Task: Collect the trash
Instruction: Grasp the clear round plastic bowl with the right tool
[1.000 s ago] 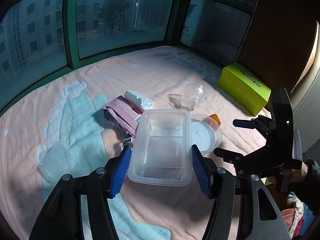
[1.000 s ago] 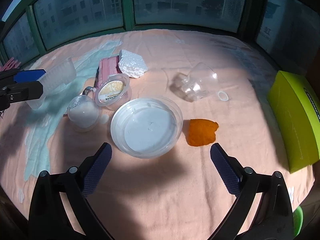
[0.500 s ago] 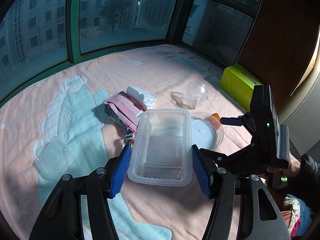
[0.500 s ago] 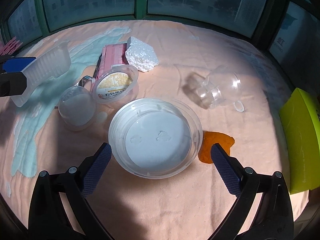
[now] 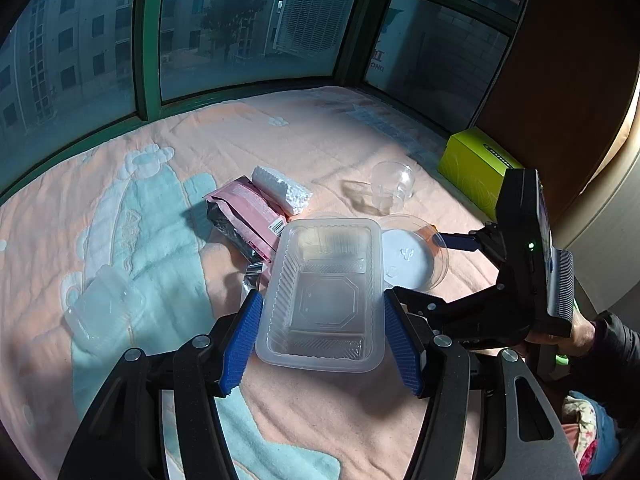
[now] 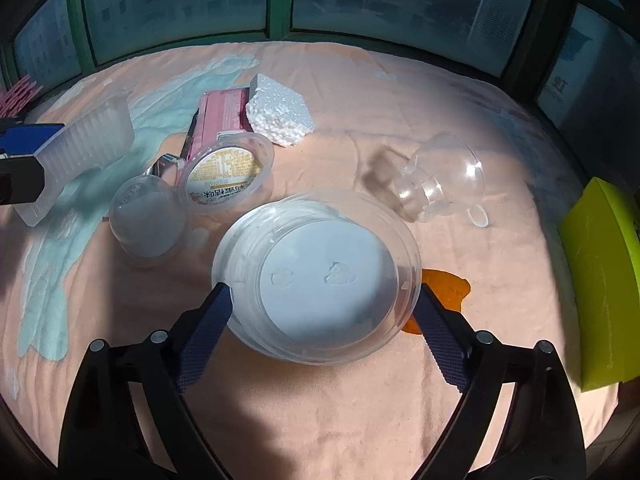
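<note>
My left gripper (image 5: 322, 336) is shut on a clear rectangular plastic tray (image 5: 326, 292) and holds it above the blanket. My right gripper (image 6: 320, 336) is open, with its fingers on either side of a round clear bowl (image 6: 320, 276) with a white bottom; the bowl also shows in the left wrist view (image 5: 412, 256). Around the bowl lie an orange peel (image 6: 444, 292), a clear tipped cup (image 6: 444, 184), a small dome cup (image 6: 146, 216), a labelled pudding cup (image 6: 226, 176), a white foam block (image 6: 280, 116) and a pink wrapper (image 6: 220, 116).
All lies on a pink and pale blue blanket (image 6: 320, 408) by the windows. A lime green box (image 6: 600, 280) stands at the right edge. Another clear lidded container (image 5: 104, 308) lies on the blue part at the left.
My right gripper has moved forward and down, so the round bowl now sits between its fingers. My left gripper has kept its hold on the tray and lifted slightly.
</note>
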Demonstrator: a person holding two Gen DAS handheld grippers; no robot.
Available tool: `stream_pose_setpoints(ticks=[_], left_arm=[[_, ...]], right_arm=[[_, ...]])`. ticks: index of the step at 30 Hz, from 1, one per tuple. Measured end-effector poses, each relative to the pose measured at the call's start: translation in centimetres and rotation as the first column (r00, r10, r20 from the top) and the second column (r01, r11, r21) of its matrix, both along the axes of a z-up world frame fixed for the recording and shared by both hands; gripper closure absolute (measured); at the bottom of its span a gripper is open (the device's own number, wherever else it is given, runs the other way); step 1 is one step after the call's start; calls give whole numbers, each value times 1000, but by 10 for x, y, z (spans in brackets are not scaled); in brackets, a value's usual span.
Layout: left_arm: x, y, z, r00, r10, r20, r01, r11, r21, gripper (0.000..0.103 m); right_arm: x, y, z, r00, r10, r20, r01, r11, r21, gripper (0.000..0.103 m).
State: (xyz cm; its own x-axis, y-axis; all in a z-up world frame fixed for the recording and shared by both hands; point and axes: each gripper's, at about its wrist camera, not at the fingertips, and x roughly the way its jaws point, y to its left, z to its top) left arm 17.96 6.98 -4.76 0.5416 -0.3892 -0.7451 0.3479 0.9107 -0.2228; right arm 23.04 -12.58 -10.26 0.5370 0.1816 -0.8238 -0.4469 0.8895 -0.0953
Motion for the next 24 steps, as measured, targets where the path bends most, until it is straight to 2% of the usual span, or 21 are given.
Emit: stream_pose_setpoints(ticks=[12,24], left_arm=[[-8,-29,11,999,-45,21,45,999,-7,45],[-26,-94,24,985,-171,36,172,985,-16,45]], right_arm=[[-36,-42,27,996,-88,-1,87,986,140,14],[-103,-105,54,977,-210,27,198,954,223,14]])
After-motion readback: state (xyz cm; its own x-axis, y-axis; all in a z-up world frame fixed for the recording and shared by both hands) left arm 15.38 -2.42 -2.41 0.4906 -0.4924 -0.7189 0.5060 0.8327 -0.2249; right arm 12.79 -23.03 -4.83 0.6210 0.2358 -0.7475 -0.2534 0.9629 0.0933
